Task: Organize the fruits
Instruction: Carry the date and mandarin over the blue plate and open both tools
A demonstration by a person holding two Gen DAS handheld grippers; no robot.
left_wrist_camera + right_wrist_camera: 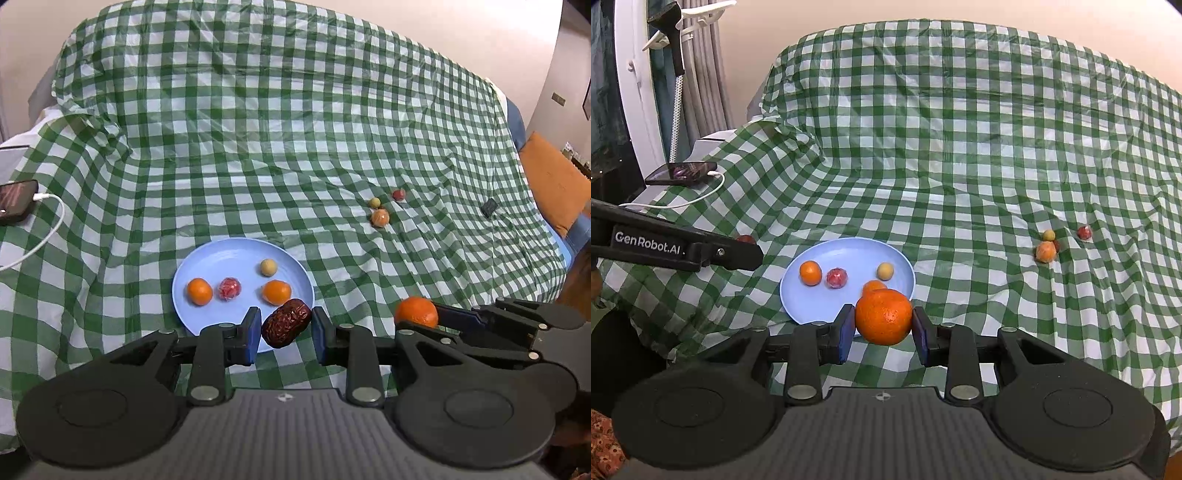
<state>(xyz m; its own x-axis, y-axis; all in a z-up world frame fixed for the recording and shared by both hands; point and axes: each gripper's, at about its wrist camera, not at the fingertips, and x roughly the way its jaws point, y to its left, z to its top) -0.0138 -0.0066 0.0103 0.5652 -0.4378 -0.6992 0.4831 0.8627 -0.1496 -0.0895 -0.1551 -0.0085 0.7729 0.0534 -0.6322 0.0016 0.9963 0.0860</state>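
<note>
Plate (192, 273), pale blue, lies on the green check cloth (295, 147) at the near middle of the scene. Its near rim runs just under both grippers. On it sit four fruits: an orange (200, 291) at the left, a red wrapped ball (229, 289) beside it, a yellow ball (268, 267) farther back, and a second orange (276, 292) near the right rim. The far left part of the plate is bare, and so is the strip along the near rim.

The left gripper (286, 334) is nearly closed on a wrinkled red date (286, 322), blue pads pressing its two sides, and holds it over the plate's near right edge. The right gripper (884, 332) clamps a large orange (883, 321) between its pads, just off the plate's near right rim; in the left wrist view the two grippers lie side by side, close but apart.

Well to the right and farther off, three loose fruits cluster on the cloth: a small yellow one (375, 202), an orange one (380, 218) touching it or nearly so, and a red one (399, 194) a little apart. A small dark object (490, 207) lies beyond them to the right. Between plate and cluster the cloth is open but rumpled. Far back, the cloth rises steeply. At the far left edge a phone (16, 201) lies with its white cable (48, 236) looping toward the near side.
</note>
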